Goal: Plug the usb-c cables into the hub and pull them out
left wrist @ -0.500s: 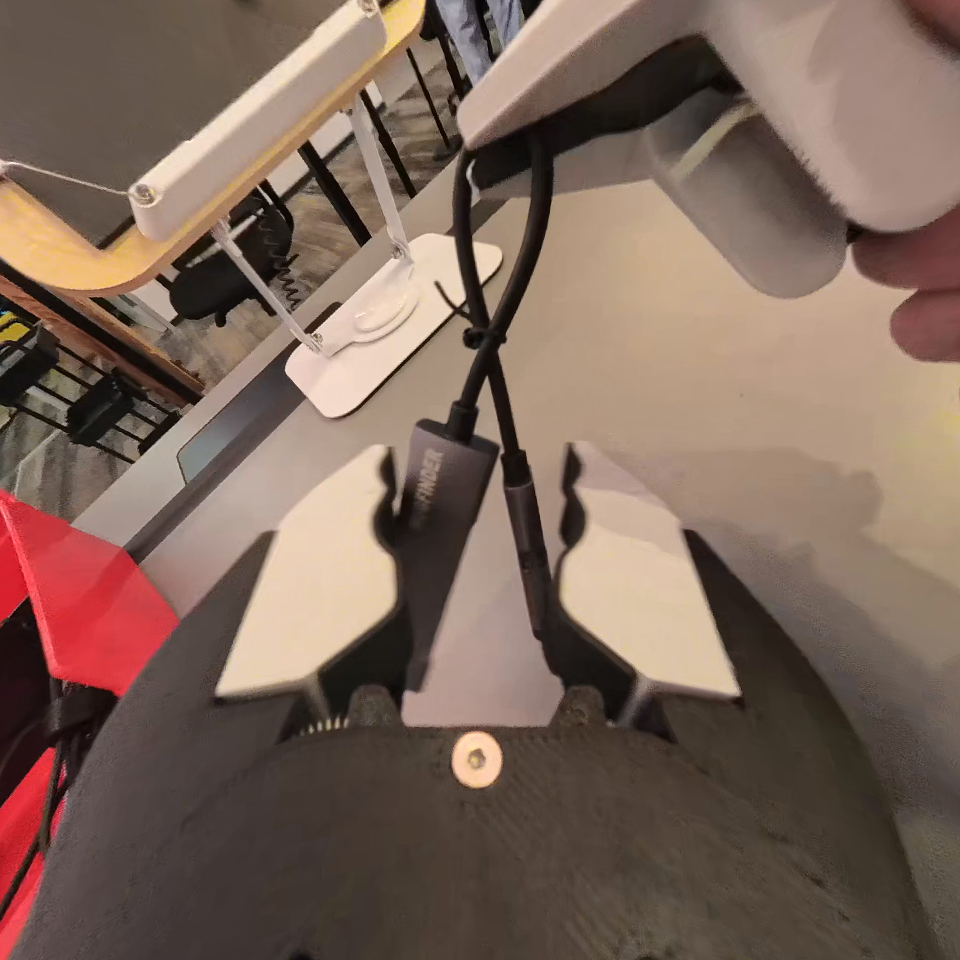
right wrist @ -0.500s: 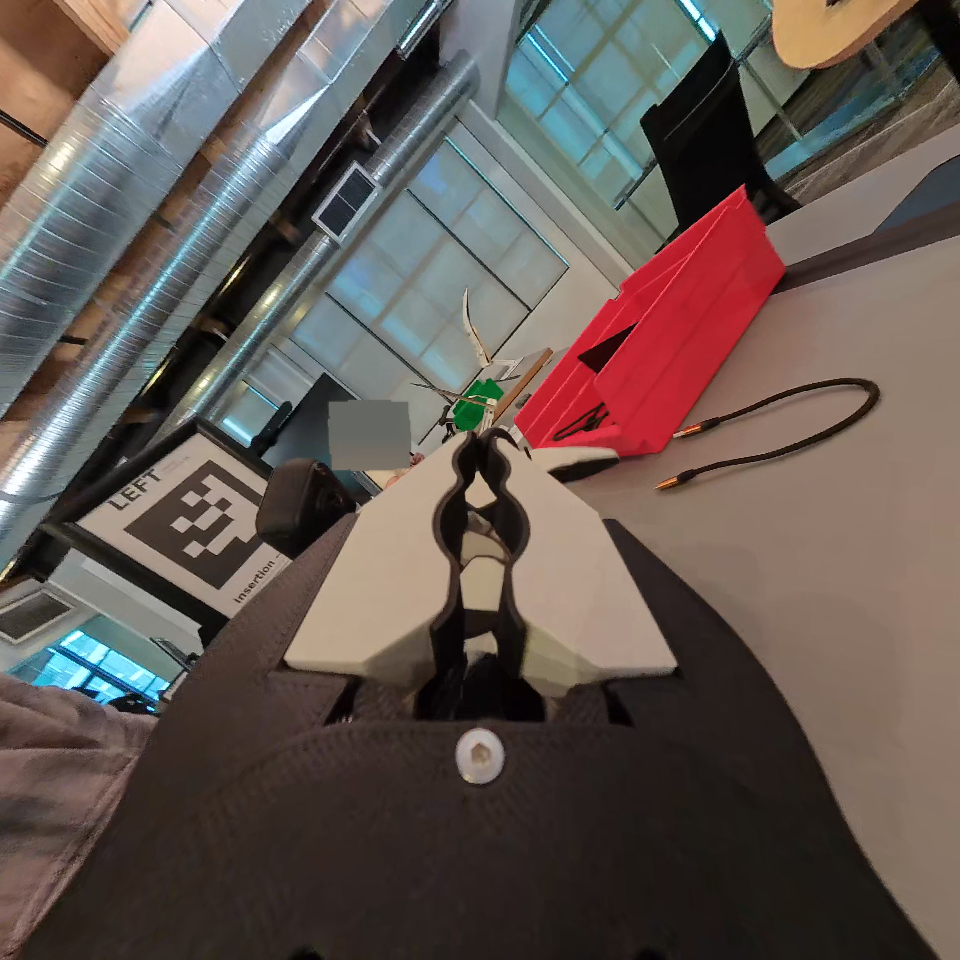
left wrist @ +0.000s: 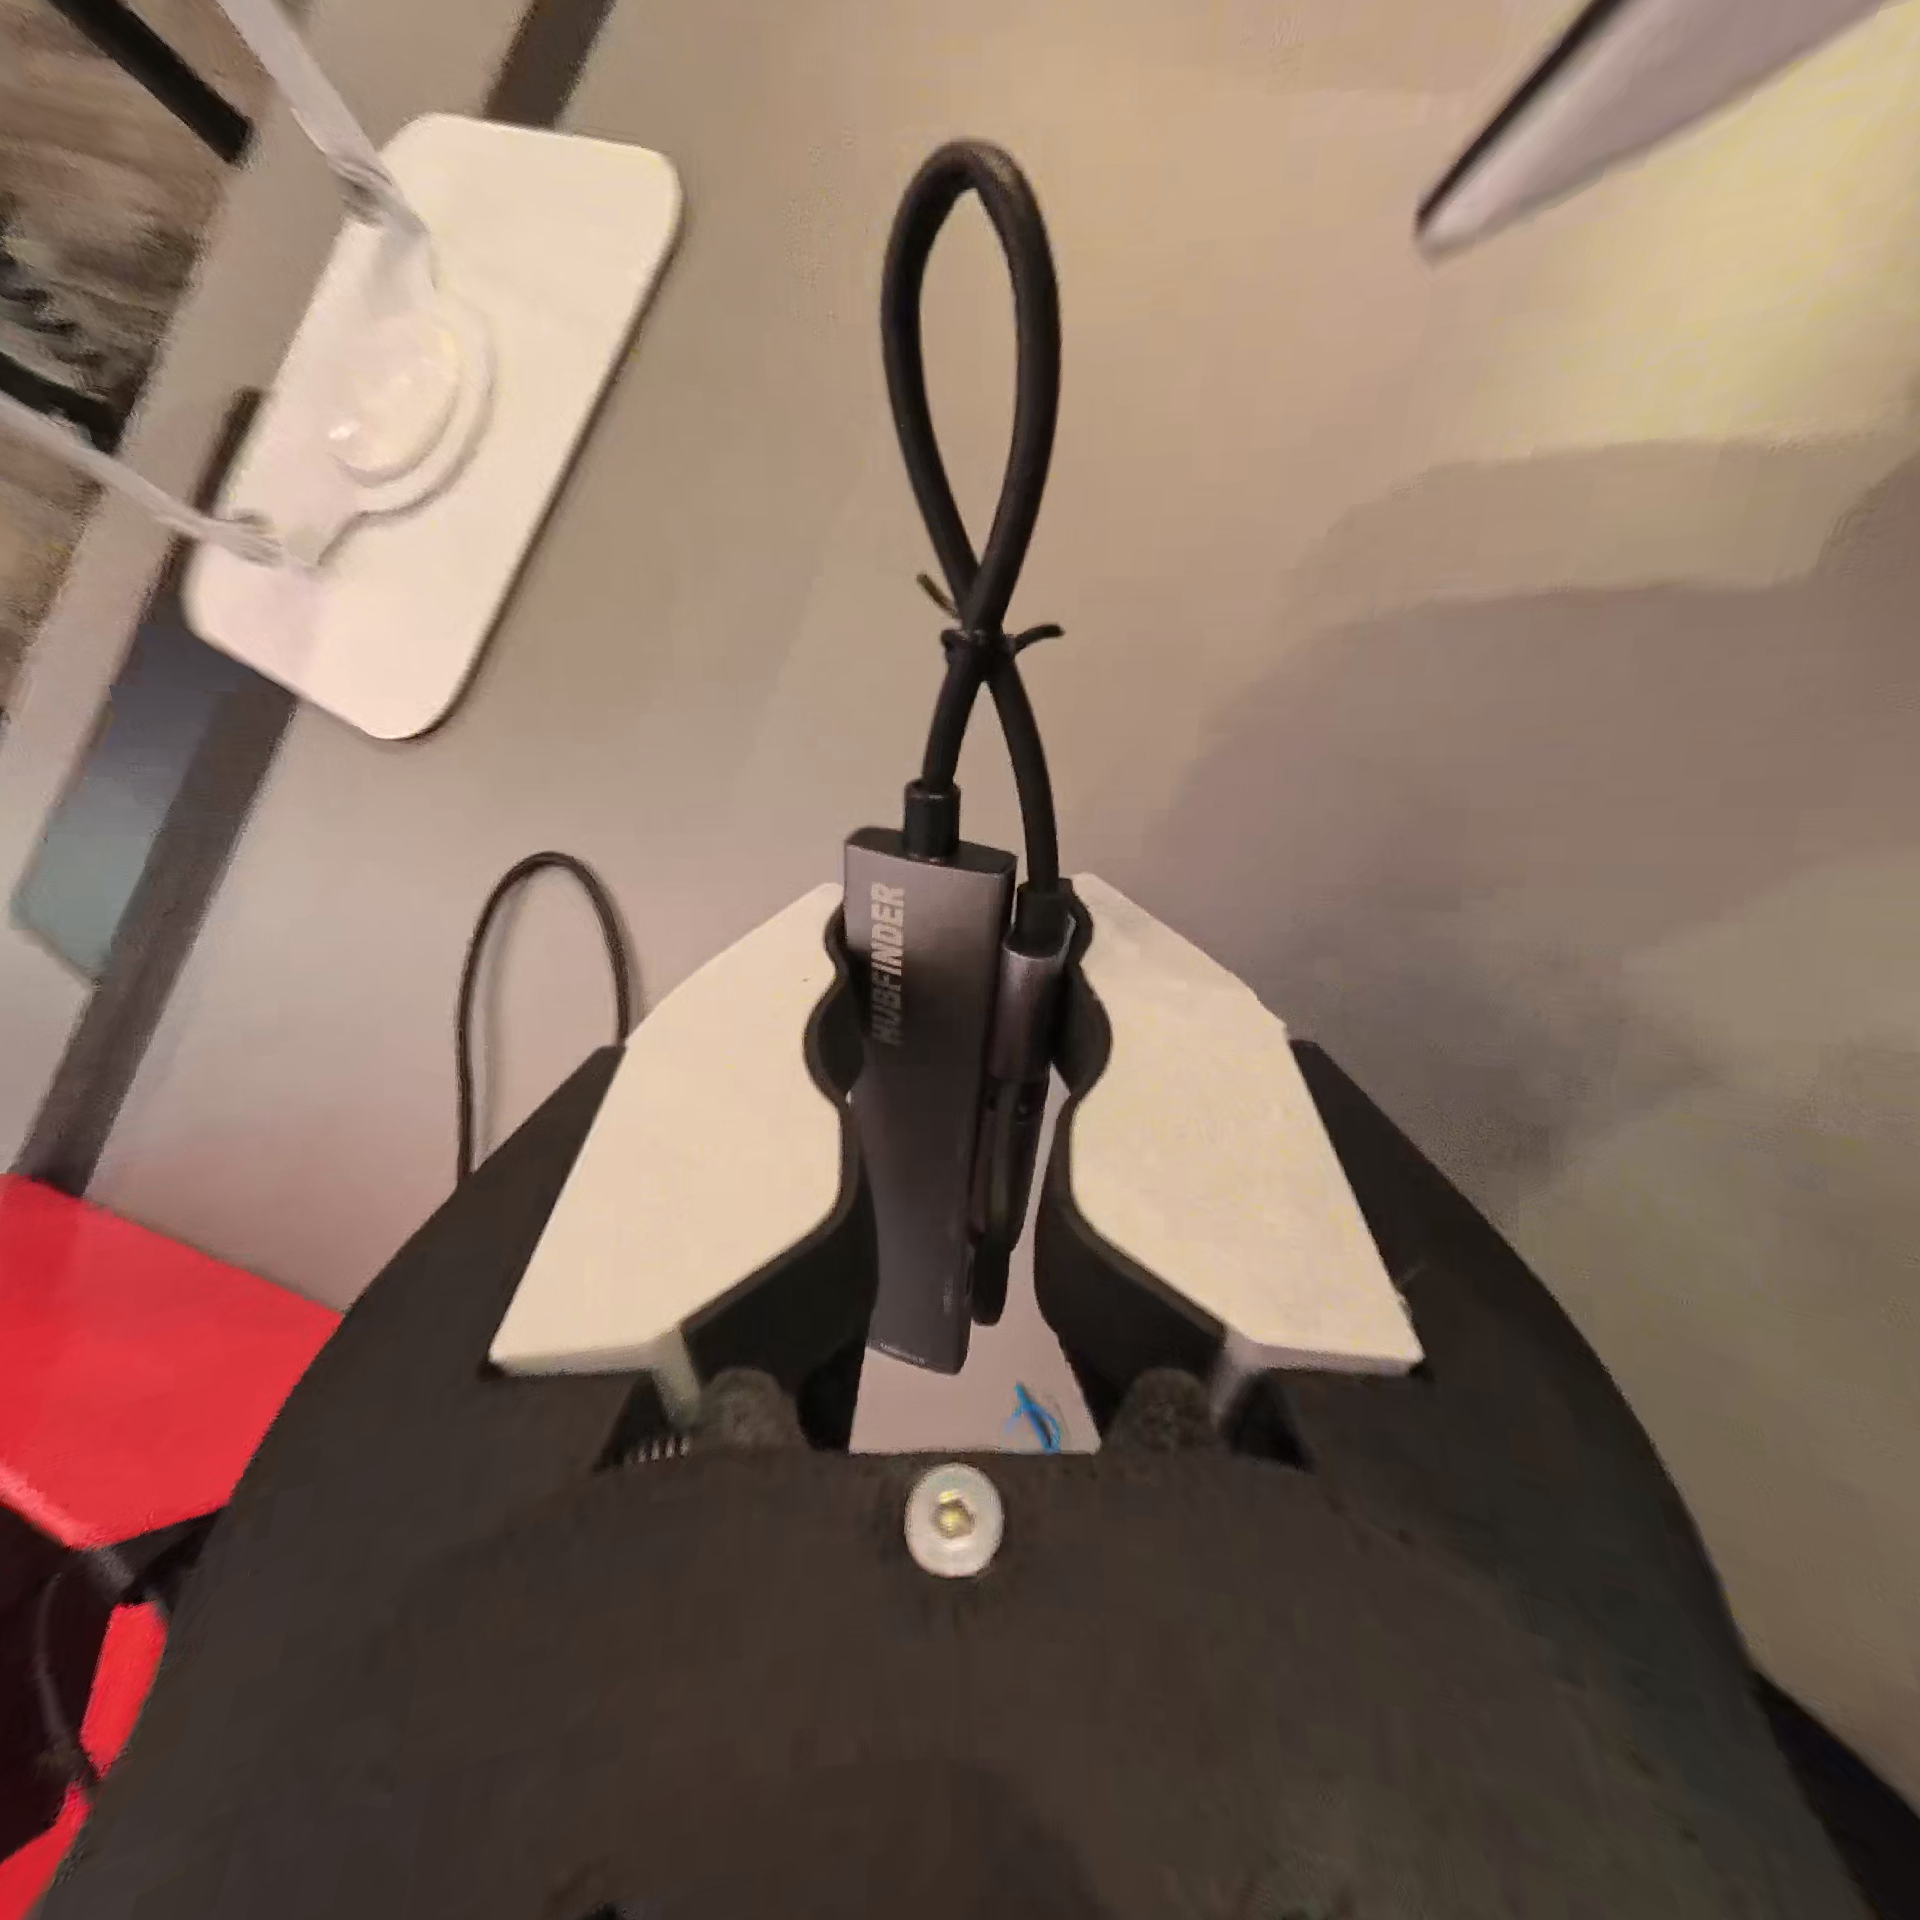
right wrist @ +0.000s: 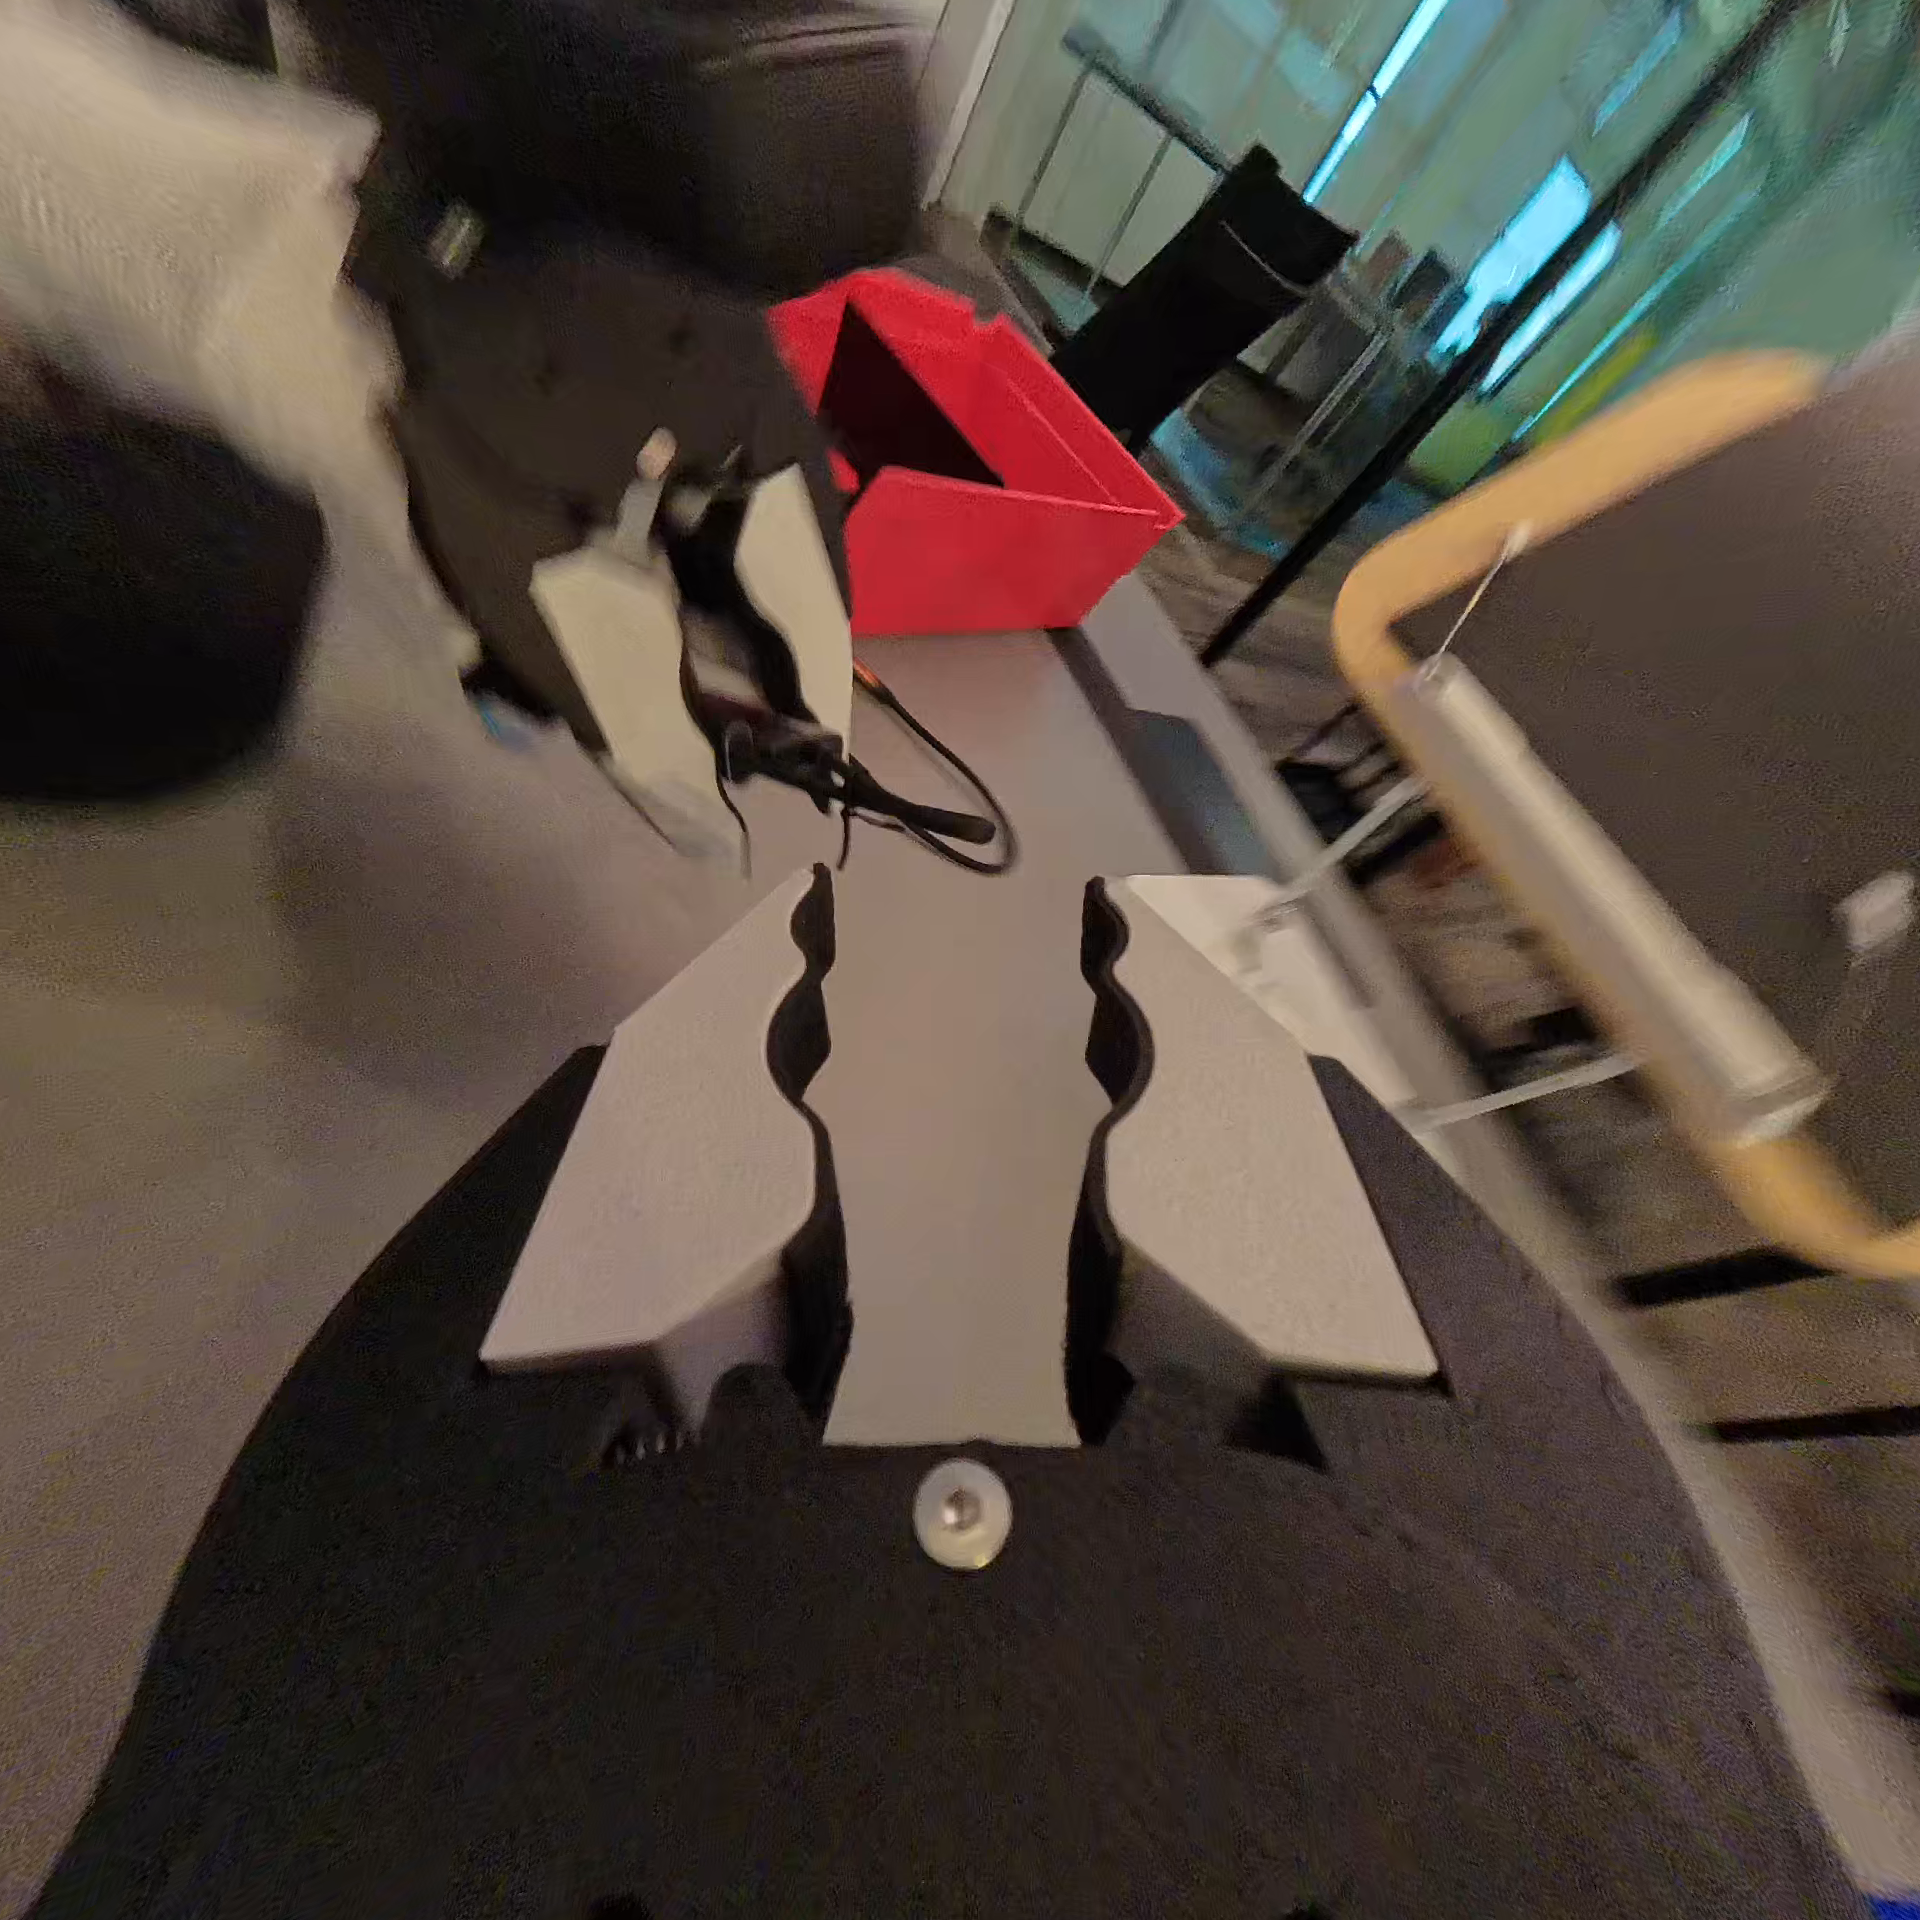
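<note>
My left gripper (left wrist: 954, 904) is pinched tight on the hub (left wrist: 914, 1081), a slim dark grey bar standing on edge between the white fingers (left wrist: 717, 1122), with its own plug (left wrist: 1023, 997) squeezed in alongside against the right-hand finger. From the hub's far end the hub's short black cable (left wrist: 971, 416) arcs up in a loop and crosses back over itself, cinched at the crossing by a thin tie (left wrist: 982, 636), all of it above the grey table (left wrist: 1351, 520). Off to my left a loose thin black cable (left wrist: 488, 997) curls on the tabletop, a red bin (left wrist: 125, 1371) sits at the lower left edge, and a white stand base (left wrist: 457, 416) lies farther out. My right gripper (right wrist: 956, 883) has its fingers spread apart with only bare table showing between them. Beyond it, in the right wrist view, I can see the left gripper (right wrist: 774, 774) with dark cable hanging from its tips, blurred, the thin cable (right wrist: 956, 790) looping on the table beside it, and the red bin (right wrist: 977, 530) behind that near the table's edge.
</note>
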A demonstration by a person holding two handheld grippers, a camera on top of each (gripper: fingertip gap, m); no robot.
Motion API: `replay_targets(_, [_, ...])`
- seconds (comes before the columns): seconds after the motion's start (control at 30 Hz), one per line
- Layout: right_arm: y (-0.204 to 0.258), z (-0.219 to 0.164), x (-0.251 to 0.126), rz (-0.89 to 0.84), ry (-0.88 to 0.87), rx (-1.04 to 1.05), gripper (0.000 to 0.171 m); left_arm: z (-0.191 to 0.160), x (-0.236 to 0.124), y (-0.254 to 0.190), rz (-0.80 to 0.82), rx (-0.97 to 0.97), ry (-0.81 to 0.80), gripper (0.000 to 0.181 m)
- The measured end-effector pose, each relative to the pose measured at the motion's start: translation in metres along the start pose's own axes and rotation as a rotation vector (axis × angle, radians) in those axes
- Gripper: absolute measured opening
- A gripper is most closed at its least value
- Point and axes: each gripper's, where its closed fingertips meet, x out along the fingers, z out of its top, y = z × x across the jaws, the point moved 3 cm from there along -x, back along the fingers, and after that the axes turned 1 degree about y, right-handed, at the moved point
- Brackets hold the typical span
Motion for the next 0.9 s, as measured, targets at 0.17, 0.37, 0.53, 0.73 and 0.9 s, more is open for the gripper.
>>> replay_targets(0.17, [0.022,-0.004,0.021,-0.068,0.194,-0.631,0.043,0.012,-0.006,-0.013,-0.241,0.01,0.093,0.034])
replay_targets(0.37, [0.024,-0.02,0.04,-0.121,0.268,-0.819,0.024,0.012,-0.002,-0.013,-0.305,0.029,0.189,0.034])
replay_targets(0.53, [0.025,-0.033,0.04,-0.064,0.286,-0.765,0.001,0.012,0.002,-0.013,-0.311,0.068,0.195,0.034])
replay_targets(0.73, [0.014,-0.033,0.033,-0.104,0.269,-0.712,0.0,0.027,-0.001,-0.009,-0.288,0.08,0.131,0.043])
replay_targets(0.9, [-0.008,-0.048,0.023,-0.14,0.316,-0.624,0.0,0.042,-0.016,0.011,-0.138,0.052,0.016,0.092])
